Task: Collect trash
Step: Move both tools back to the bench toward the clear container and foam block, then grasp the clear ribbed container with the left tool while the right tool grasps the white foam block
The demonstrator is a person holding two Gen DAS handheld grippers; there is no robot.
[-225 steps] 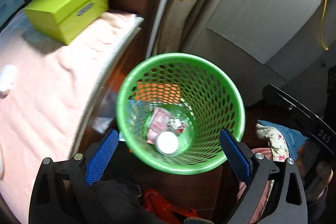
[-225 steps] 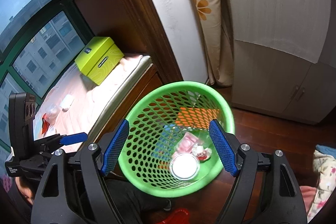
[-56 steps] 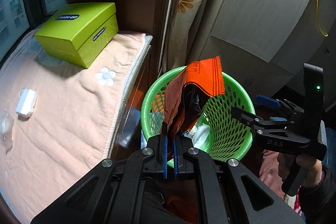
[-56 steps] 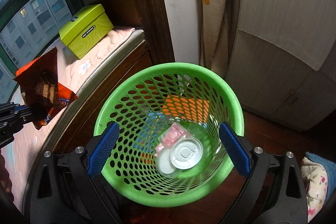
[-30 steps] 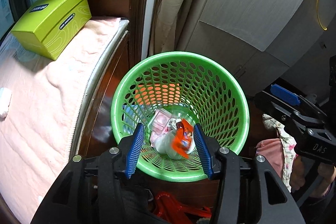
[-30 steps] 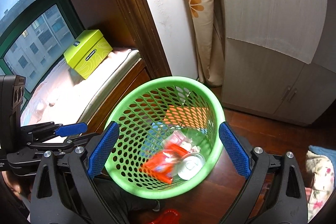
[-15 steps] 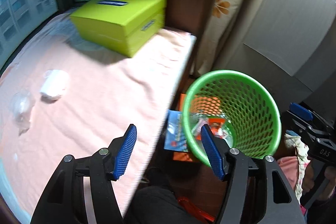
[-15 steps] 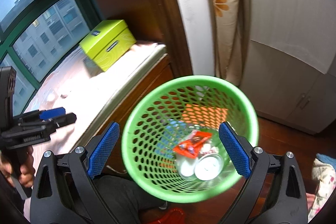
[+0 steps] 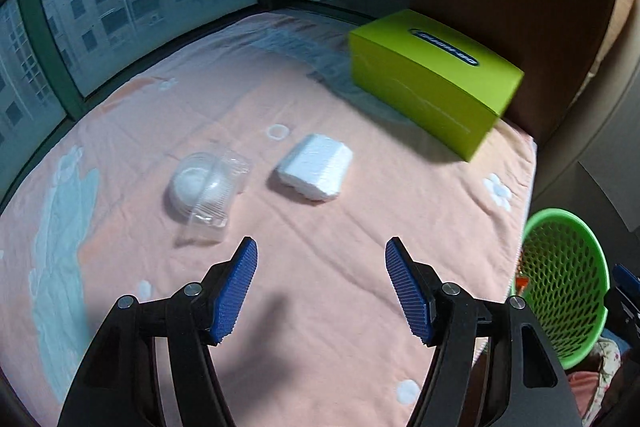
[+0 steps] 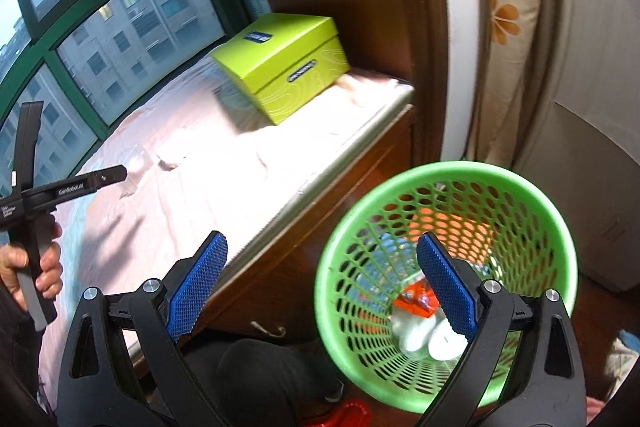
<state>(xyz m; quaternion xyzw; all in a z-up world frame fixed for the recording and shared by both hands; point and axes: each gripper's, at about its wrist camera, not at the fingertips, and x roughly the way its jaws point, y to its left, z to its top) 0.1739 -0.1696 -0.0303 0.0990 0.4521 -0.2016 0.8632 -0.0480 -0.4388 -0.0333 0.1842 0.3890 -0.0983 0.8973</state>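
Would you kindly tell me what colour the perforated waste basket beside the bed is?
Bright green; the waste basket shows best in the right wrist view.

Empty gaping right tongs [image 10: 320, 283] above green basket [image 10: 448, 183]

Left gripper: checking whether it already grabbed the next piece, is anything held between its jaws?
No, the left gripper is open over the pink blanket, nothing between its pads.

Bare pink blanket [image 9: 320, 307] lies clear beneath the left gripper [image 9: 321, 269], whose jaws have just been opening with nothing between them, up to the clear plastic container [image 9: 206, 189] and white packet [image 9: 316, 167], with a gap between those 2, while the green box [image 9: 432, 83] blocks the far corner.
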